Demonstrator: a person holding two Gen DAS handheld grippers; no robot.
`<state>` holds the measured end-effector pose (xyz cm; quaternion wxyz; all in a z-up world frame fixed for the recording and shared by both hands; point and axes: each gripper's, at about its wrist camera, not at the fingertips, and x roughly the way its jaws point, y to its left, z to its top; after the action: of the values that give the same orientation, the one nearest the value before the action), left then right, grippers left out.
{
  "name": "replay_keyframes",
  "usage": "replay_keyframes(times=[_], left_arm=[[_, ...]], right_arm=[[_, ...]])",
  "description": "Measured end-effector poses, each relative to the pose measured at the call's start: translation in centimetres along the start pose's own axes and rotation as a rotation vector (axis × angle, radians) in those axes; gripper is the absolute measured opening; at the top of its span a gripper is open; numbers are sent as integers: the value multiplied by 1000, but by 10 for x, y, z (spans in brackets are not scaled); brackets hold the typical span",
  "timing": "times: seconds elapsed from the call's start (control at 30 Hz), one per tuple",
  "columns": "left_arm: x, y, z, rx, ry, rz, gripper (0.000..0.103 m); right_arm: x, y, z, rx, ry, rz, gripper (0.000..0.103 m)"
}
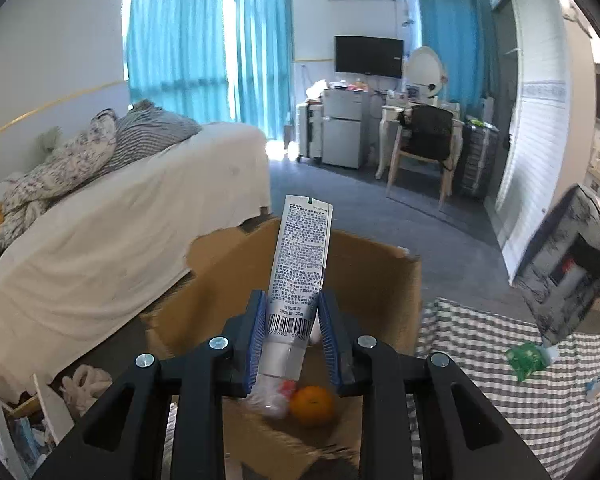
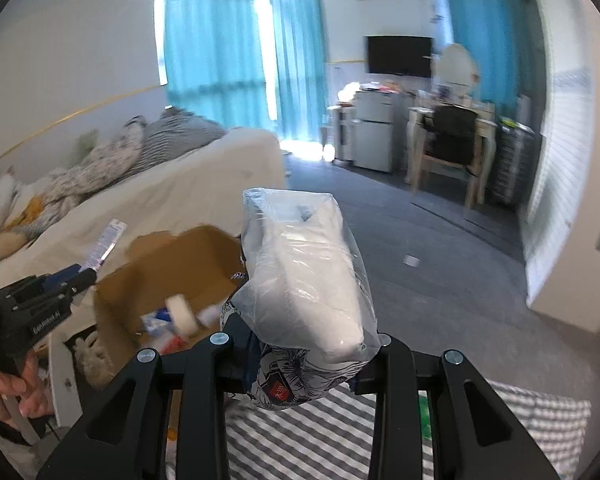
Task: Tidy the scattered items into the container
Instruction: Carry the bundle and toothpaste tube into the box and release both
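Observation:
My left gripper [image 1: 291,312] is shut on a white tube [image 1: 300,256] with dense print and a barcode, held upright above the open cardboard box [image 1: 376,276]. An orange [image 1: 313,405] and a crumpled clear wrapper [image 1: 270,398] lie inside the box. My right gripper [image 2: 308,344] is shut on a plastic tissue pack [image 2: 312,280] with a patterned end, hanging to the right of the box [image 2: 172,264]. In the right wrist view the left gripper [image 2: 74,274] and the hand holding it [image 2: 8,392] appear at the left, with the tube [image 2: 106,242] sticking up.
A grey-and-white checked cloth [image 1: 500,356] lies right of the box with a green packet [image 1: 526,358] on it. A tape roll [image 2: 182,316] and small packets sit in the box. A bed [image 1: 120,240] stands to the left; a chair [image 1: 424,152] and fridge [image 1: 344,132] stand at the far wall.

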<state>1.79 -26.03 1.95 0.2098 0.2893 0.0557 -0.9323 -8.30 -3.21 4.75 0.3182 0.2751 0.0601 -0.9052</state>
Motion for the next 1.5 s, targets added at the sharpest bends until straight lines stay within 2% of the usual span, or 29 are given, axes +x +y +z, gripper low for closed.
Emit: replay_keyframes(times=[0.27,0.4,0.6,0.73,0.8,0.87,0.9,1.07,1.5], left_arm=[[-6,44,-6,-41,4,50,26],[-4,57,-10,-54,15,73,26],[4,64,-9,-62,29,85,26],[7,62,-10,-60,33,80,26],[10,60,-10,-58,36,76,26],[12,57,-8,-54,39,71,26],[13,56,-7,-51,40,67,26],[19,46,-7,-38,43,52,26],[72,0,-3,31,105,-12,27]], right_arm=[[84,91,15,-136,59,125,31],[119,118,6,-170,112,169,31],[142,134,-7,-186,152,191,31],[147,129,-10,-195,157,181,35],[151,130,-8,-194,162,174,49],[150,127,-7,-180,154,169,79],[147,124,-6,-173,147,172,82],[133,108,-2,-137,115,150,87],[90,54,3,-63,79,45,91]])
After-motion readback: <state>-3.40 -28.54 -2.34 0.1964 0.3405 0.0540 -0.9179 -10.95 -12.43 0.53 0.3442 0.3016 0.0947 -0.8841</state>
